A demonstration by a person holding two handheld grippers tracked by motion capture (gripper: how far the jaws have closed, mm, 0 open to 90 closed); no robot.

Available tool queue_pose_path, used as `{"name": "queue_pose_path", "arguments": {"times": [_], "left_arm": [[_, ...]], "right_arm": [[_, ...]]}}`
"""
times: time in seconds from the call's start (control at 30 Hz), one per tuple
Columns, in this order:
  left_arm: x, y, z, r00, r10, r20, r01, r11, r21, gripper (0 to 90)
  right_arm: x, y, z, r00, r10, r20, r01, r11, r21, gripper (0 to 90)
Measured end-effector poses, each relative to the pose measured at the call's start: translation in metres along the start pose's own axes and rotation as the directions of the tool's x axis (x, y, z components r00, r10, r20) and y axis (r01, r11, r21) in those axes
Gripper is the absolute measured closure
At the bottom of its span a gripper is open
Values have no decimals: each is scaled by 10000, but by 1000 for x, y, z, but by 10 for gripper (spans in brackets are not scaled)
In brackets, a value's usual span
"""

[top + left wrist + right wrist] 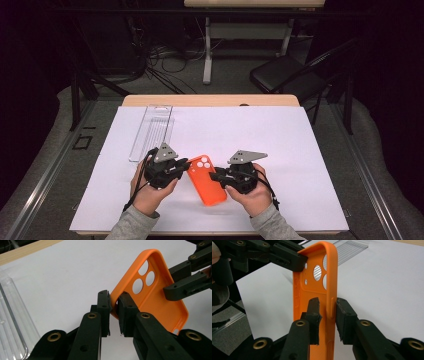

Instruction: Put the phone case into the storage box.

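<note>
We see two hands at the near edge of the white paper sheet (300, 165), each with a black two-jaw gripper, and between them the orange soft-plastic phone case (206, 181) with round camera cut-outs, lifted off the sheet and tilted. The left gripper (114, 312) is clamped narrow on the case's side rim near the camera end, pads pressing both faces of the rim. The right gripper (327, 315) straddles the opposite long rim about mid-length; there is a slim gap at both pads, so we read it as loosened, rim between the jaws but not squeezed. We judge the step as a handover or re-grip of the case, left side carrying it while the right lets go or resets. Next move likely calls for the right gripper to either back off clear of the rim or close again lower down, keeping the left clamp steady so the flexible case does not twist. Beyond the case, up and to its left on the sheet, lies a clear plastic rectangular packaging tray (151, 131), apart from it. Farther off past the case, the wooden table edge (210, 100), then a black folding chair (290, 75) on the floor.
</note>
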State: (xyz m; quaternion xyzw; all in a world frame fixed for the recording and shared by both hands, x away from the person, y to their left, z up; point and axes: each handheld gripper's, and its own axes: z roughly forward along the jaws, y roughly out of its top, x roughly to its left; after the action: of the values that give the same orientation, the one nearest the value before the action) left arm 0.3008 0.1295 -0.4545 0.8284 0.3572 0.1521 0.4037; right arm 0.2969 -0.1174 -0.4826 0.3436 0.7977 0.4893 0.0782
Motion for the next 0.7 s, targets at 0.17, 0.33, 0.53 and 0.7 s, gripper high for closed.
{"name": "queue_pose_path", "arguments": {"times": [0.17, 0.33, 0.53, 0.7], "left_arm": [[1, 0, 0, 10000, 0, -32, 0, 10000, 6, 809], [2, 0, 0, 10000, 12, -35, -12, 10000, -1, 809], [4, 0, 0, 10000, 83, 50, -83, 9999, -64, 809], [6, 0, 1, 9996, 269, 37, -269, 9995, -175, 809]], "right_arm": [[-1, 0, 0, 10000, 17, -65, -17, 9999, -101, 698], [-2, 1, -1, 9999, 77, -89, -78, 9999, -149, 659], [-4, 2, -3, 10000, 67, -54, -69, 9995, -299, 615], [-6, 3, -5, 10000, 87, -22, -88, 9990, -445, 597]]}}
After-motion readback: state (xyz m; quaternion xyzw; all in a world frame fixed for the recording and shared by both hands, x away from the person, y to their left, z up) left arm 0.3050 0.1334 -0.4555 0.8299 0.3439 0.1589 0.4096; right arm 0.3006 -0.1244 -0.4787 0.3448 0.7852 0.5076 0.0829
